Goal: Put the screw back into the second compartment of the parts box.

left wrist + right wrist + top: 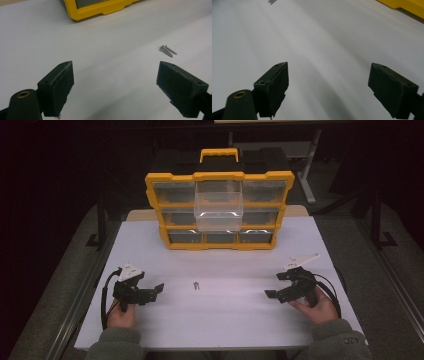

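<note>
I read the left gripper (156, 289) at the near left of the white table (225, 315), held in the person's left hand (121, 316). Its jaws stand spread wide with nothing between the pads; in the left gripper view the pads (62, 87) frame bare table surface.

I read the right gripper (274, 285) at the near right of the table, held in the person's right hand (315, 307). Its jaws are likewise spread wide and empty; in the right gripper view the pads (275, 86) frame bare table.

The screws (196, 285) lie on the table between the two grippers, well apart from both. The left gripper view shows two of them (168, 50) lying side by side and touching at the heads, ahead of that gripper's jaws and off to their right side. In the right gripper view a small blurred metallic shape at the top edge (272, 2) is probably the same pair; I cannot confirm it at that sharpness.

A yellow drawer organiser (220, 210) stands upright at the far side of the table, carry handle on top. One clear drawer (219, 210) in the top row, middle column, projects forward from the frame. Its contents cannot be resolved.
</note>
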`<state>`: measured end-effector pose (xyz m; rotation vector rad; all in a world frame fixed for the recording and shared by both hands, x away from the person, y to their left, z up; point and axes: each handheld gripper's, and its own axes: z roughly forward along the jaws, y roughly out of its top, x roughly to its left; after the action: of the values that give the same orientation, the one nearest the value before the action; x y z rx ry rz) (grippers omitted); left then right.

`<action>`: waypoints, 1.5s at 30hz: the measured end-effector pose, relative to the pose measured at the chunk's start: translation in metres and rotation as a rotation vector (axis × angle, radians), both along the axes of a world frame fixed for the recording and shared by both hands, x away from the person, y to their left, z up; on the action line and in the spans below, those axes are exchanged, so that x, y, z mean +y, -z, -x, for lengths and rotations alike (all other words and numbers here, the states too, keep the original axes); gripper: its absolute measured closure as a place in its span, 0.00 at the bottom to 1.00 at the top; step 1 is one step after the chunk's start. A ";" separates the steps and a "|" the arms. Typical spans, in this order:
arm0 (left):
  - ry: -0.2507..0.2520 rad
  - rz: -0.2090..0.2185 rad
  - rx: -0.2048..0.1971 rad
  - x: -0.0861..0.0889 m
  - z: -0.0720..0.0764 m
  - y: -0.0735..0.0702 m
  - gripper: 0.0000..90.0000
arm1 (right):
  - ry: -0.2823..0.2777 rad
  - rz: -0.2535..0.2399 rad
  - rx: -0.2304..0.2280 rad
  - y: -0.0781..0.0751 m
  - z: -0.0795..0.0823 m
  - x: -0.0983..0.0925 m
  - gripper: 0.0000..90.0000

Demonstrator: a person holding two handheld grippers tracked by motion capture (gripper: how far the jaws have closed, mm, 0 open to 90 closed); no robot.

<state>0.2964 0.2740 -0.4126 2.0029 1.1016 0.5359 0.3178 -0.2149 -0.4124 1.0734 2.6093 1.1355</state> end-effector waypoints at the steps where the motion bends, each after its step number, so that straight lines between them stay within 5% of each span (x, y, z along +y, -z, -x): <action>1: 0.003 -0.007 0.002 0.000 0.000 0.000 0.15 | 0.001 -0.005 0.002 -0.002 0.000 0.002 0.19; 20: 0.013 -0.011 -0.001 0.000 0.001 -0.002 0.15 | -0.130 0.059 -0.007 -0.032 -0.015 0.077 0.28; 36: -0.006 0.002 0.001 0.004 0.001 -0.002 0.15 | -0.259 0.093 0.000 -0.025 -0.031 0.142 0.35; 45: -0.022 0.019 0.003 0.005 0.001 -0.001 0.15 | -0.337 0.124 0.009 -0.012 -0.048 0.186 0.47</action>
<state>0.2951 0.2791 -0.4111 1.9783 1.1274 0.5322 0.3656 -0.0294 -0.3999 0.6321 2.8981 1.0052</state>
